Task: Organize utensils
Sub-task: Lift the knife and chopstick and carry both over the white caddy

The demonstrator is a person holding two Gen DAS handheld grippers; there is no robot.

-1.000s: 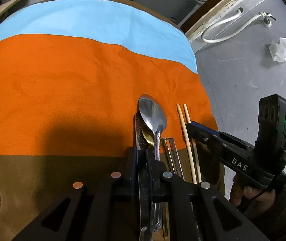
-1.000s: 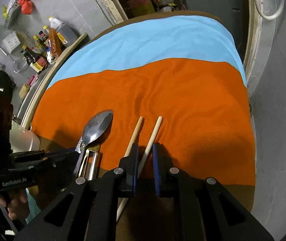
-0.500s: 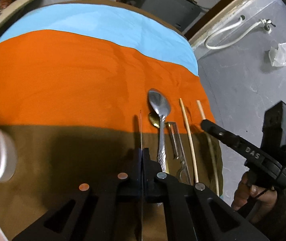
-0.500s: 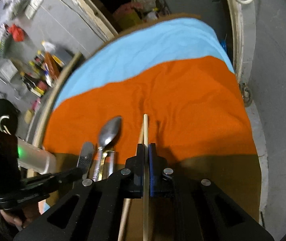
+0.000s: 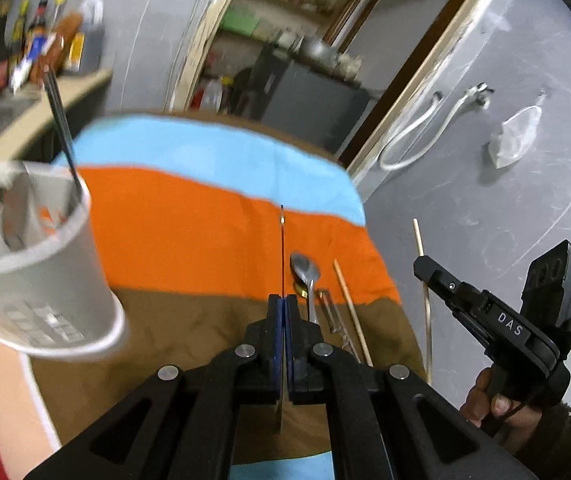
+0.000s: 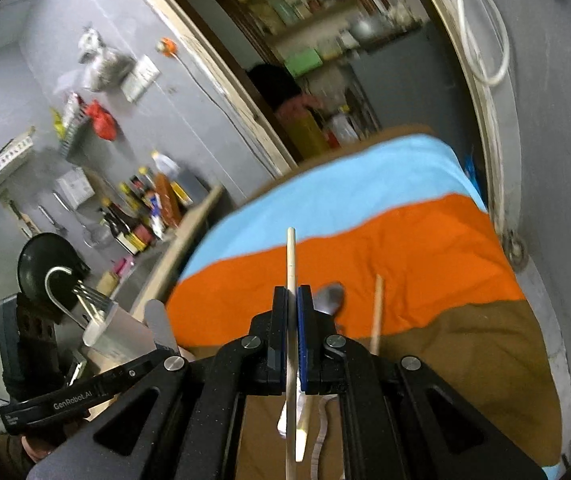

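Grey walls [image 5: 485, 100], open doorway [image 6: 317, 60], bottles on shelf [image 6: 145, 216], white hose [image 5: 417, 136].

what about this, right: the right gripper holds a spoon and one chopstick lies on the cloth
No: the right gripper holds a chopstick, not a spoon, as the right wrist view shows. A second chopstick does lie on the cloth.

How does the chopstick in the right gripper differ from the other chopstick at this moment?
The chopstick in the right gripper is clamped between shut jaws; the other chopstick is touched by no gripper. The held one is up in the air, clear of the cloth; the other lies flat on it, near the spoon. Both are thin, pale wooden sticks.
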